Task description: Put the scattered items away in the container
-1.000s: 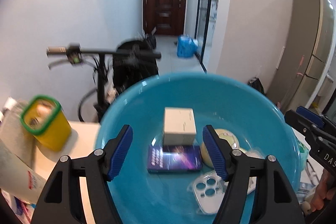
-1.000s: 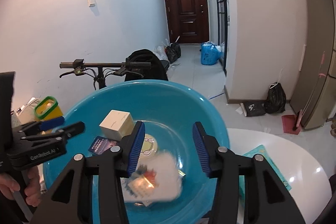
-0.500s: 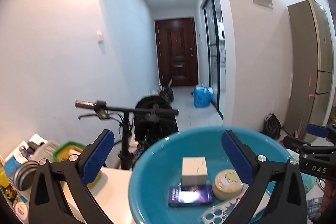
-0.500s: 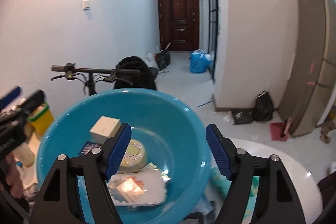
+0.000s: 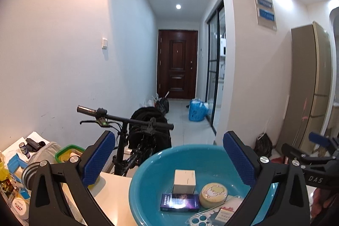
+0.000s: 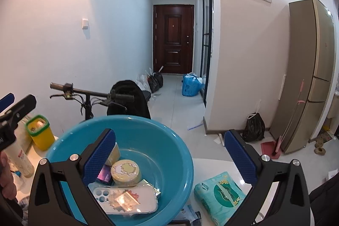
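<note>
A teal basin [image 5: 148,168] [image 6: 169,137] sits on the white table. In it lie a white box [image 5: 184,180], a dark blue card box [image 5: 180,202], a round yellow tin [image 5: 214,194] [image 6: 126,172] and a clear phone case [image 6: 125,199] over a small packet. My left gripper [image 5: 169,158] is open and empty, raised behind the basin. My right gripper [image 6: 169,158] is open and empty above the basin. A teal tissue pack [image 6: 219,194] lies on the table right of the basin.
A yellow tub with a green rim [image 6: 40,132] [image 5: 67,154] and a cream bottle [image 6: 19,158] stand left of the basin. Clutter [image 5: 19,162] fills the table's left end. A scooter [image 5: 135,135] stands behind the table. A fridge [image 6: 311,77] stands at the right.
Both grippers have opened wide and pulled up and back from the basin. The phone case and packet, blurred a second ago, now lie still in the basin.
</note>
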`<state>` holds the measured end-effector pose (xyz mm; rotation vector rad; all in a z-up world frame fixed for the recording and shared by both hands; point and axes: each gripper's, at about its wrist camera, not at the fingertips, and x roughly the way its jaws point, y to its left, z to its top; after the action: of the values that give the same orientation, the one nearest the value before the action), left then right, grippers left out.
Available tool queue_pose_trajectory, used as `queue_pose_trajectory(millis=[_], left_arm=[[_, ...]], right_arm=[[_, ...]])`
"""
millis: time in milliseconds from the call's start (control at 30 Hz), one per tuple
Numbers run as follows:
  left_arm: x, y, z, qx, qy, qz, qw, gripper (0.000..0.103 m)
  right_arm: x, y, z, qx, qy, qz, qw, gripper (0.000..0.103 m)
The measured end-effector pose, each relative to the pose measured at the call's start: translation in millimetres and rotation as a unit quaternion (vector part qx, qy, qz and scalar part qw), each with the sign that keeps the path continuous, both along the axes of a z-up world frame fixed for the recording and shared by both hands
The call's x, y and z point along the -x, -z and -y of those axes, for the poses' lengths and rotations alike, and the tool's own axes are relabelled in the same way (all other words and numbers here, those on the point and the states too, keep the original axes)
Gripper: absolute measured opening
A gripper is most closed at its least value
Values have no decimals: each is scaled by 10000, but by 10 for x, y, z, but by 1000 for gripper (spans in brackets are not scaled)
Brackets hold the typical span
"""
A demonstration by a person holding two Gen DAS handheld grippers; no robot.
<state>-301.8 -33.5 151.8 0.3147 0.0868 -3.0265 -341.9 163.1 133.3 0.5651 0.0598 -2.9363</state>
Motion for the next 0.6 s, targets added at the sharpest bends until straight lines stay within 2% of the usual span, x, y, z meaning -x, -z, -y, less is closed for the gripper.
queue_pose_trajectory(millis=[100, 167, 367, 600], left_arm=[[-114, -108, 38, -40, -58, -81, 9999, 103], [-120, -147, 55, 37, -259, 82, 9996, 103], [-216, -220, 115, -173, -128, 56, 9998, 103], [-398, -338, -8, 59, -107, -159, 9998, 103]], right_arm=[[-57, -47, -23, 72, 22, -85, 9999, 102], [-80, -79, -28, 100, 14, -131, 9999, 102], [-203, -172, -29, 91, -15, -301, 9995, 102], [-295, -256, -79, 332, -93, -395, 9986, 102]])
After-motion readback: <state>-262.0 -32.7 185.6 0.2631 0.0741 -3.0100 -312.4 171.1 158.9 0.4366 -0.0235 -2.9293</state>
